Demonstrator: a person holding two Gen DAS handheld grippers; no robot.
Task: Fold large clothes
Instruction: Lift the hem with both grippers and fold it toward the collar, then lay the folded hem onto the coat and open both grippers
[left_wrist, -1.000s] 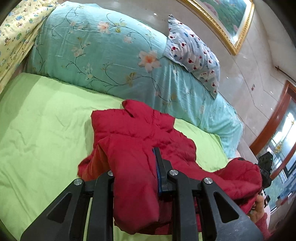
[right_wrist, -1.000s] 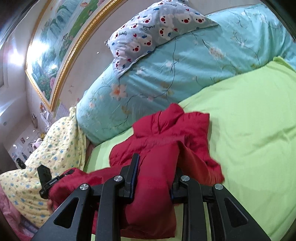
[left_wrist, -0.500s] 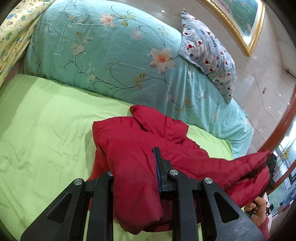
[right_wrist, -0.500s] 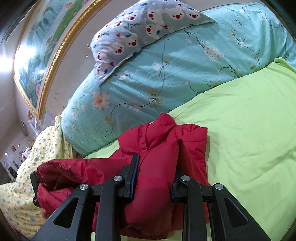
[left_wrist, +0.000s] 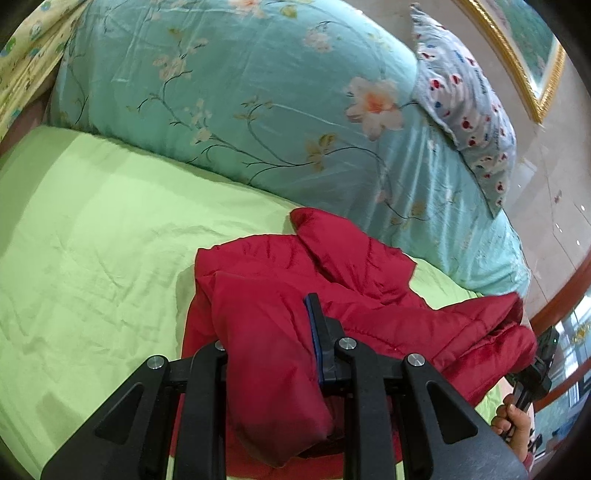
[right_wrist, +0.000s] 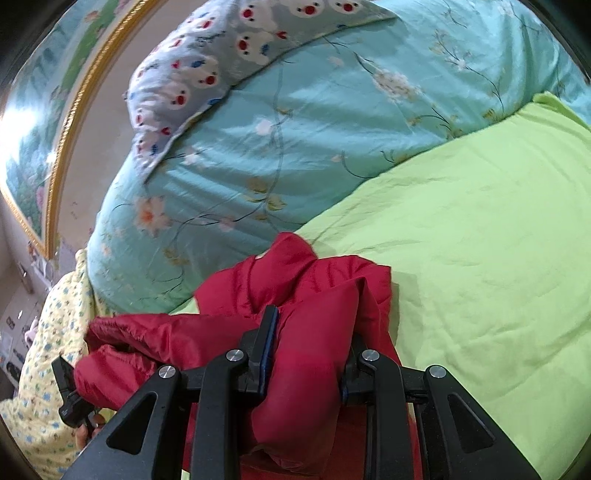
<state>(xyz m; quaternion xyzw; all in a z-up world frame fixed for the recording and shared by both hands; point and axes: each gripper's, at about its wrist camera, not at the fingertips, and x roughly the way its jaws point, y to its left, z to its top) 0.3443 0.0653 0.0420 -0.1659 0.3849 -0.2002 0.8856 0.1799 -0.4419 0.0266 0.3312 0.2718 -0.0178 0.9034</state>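
A red padded jacket (left_wrist: 332, 280) lies on the lime green bed sheet (left_wrist: 92, 229), its collar toward the pillows. My left gripper (left_wrist: 271, 332) is shut on a thick fold of the jacket. My right gripper (right_wrist: 310, 332) is shut on another fold of the same jacket (right_wrist: 314, 280). The jacket stretches between the two grippers and is lifted at both held ends. The right gripper shows at the far right of the left wrist view (left_wrist: 535, 365), the left gripper at the lower left of the right wrist view (right_wrist: 70, 391).
A big teal floral duvet (left_wrist: 240, 96) is piled along the head of the bed, with a grey patterned pillow (left_wrist: 465, 99) on it. A yellow patterned blanket (right_wrist: 48, 362) lies at one side. A gold-framed picture (right_wrist: 48, 122) hangs on the wall.
Both grippers have pulled apart and drawn the jacket out longer between them. The slack red bulk between them has straightened. Both stay shut on the jacket.
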